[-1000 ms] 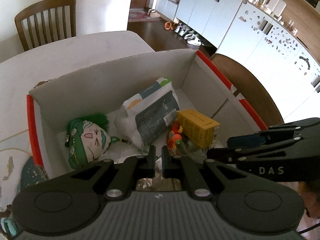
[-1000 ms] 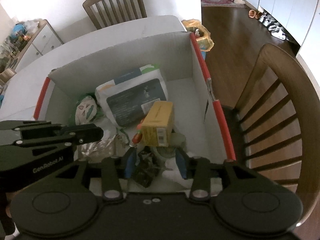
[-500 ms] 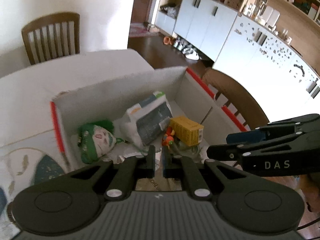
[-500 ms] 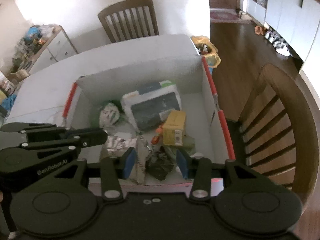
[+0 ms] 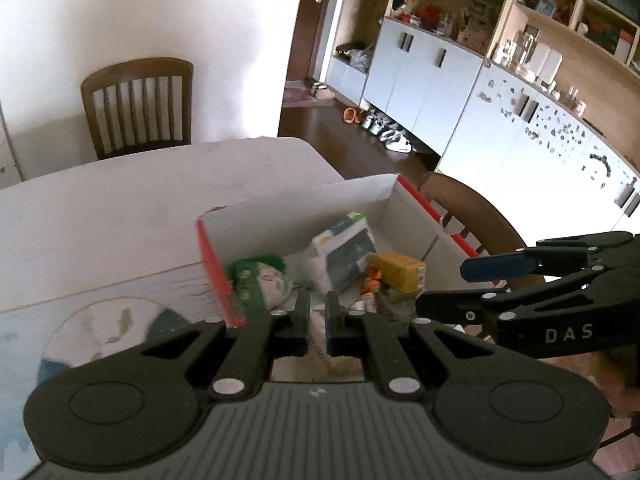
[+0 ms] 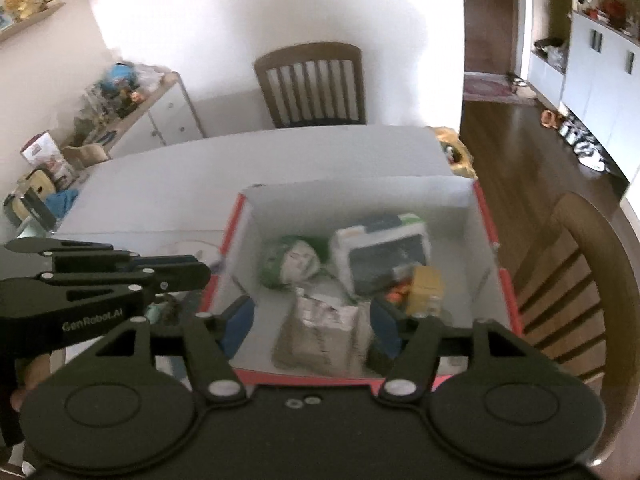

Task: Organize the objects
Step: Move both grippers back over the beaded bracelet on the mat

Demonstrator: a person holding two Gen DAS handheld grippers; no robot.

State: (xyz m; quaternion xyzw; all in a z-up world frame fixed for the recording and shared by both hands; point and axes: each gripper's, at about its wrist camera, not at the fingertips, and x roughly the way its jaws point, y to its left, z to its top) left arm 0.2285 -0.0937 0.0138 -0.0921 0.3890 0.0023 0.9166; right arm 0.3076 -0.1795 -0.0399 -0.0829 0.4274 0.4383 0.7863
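Room: white dining table (image 6: 168,184) carrying the red-edged cardboard box (image 6: 486,216), wooden chair (image 6: 312,84) beyond.
Change: both grippers have lifted up and back from the box; contents remain inside, so the drop looks done.
Left gripper (image 5: 317,320): closed, empty.
Right gripper (image 6: 312,322): opening, holding nothing, above the box's near edge.
Items: green plush (image 6: 294,262) left of the pouch (image 6: 380,254), yellow carton (image 6: 426,290) right.

The left gripper (image 5: 316,326) hangs with its jaws shut and empty above a white cardboard box with red edges (image 5: 304,208) on the pale table (image 5: 120,208). Inside lie a green-haired plush doll (image 5: 260,276), a grey-and-white packet (image 5: 344,252) and a small yellow carton (image 5: 400,270). The right gripper (image 5: 480,276) reaches in from the right, jaws opening, nothing between them.
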